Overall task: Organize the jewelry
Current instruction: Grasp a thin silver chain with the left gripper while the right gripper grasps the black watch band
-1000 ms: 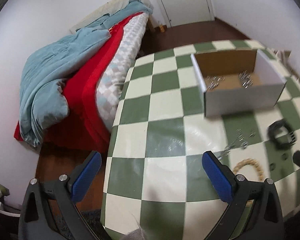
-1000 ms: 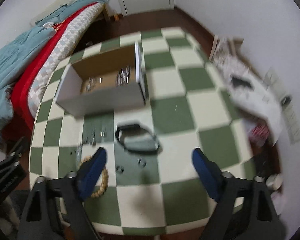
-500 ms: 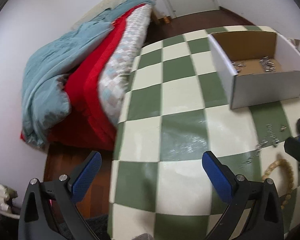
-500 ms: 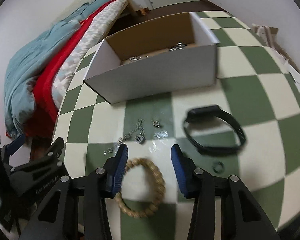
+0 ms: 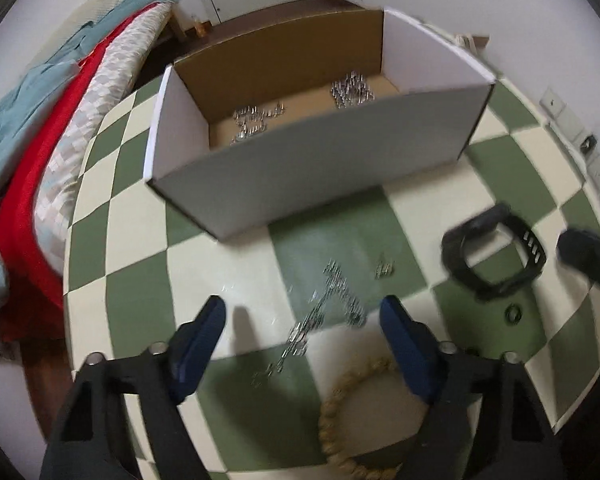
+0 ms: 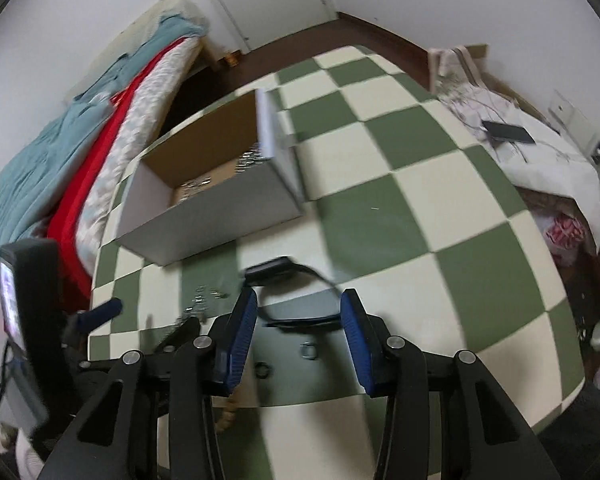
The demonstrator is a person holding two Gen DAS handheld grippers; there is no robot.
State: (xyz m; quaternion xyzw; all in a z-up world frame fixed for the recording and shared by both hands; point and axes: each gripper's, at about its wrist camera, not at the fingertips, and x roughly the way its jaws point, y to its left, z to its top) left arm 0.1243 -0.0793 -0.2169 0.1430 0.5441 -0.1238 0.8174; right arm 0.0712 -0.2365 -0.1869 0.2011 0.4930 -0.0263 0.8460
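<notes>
Both grippers have shifted since half a second ago: the left gripper (image 5: 302, 330) has swung toward the jewelry, and the right gripper (image 6: 298, 324), then narrowed over the bead bracelet, has widened and moved to the watch band. Left gripper: jaws wide apart, gripping nothing, with the silver chain (image 5: 328, 312) lying on the checked tablecloth (image 5: 140, 304) between its blue pads (image 5: 204, 332). The wooden bead bracelet (image 5: 352, 412) lies just below the chain, partly hidden behind the right-hand finger. Right gripper: jaws moderately open, gripping nothing, straddling the near side of the black watch band (image 6: 296, 292) (whether a pad touches it cannot be told through the blur). Two small dark rings (image 6: 308, 350) lie on the green square just below the band, apart from it. A white cardboard box (image 5: 312, 168), brown inside, stands beyond the loose pieces; two clusters of silver jewelry (image 5: 350, 88) rest on its floor. Left of the table, a bed carries a teal blanket (image 6: 40, 160) and a red cover (image 5: 24, 184). Right of the table, a dark phone (image 6: 508, 132) lies on white fabric.
</notes>
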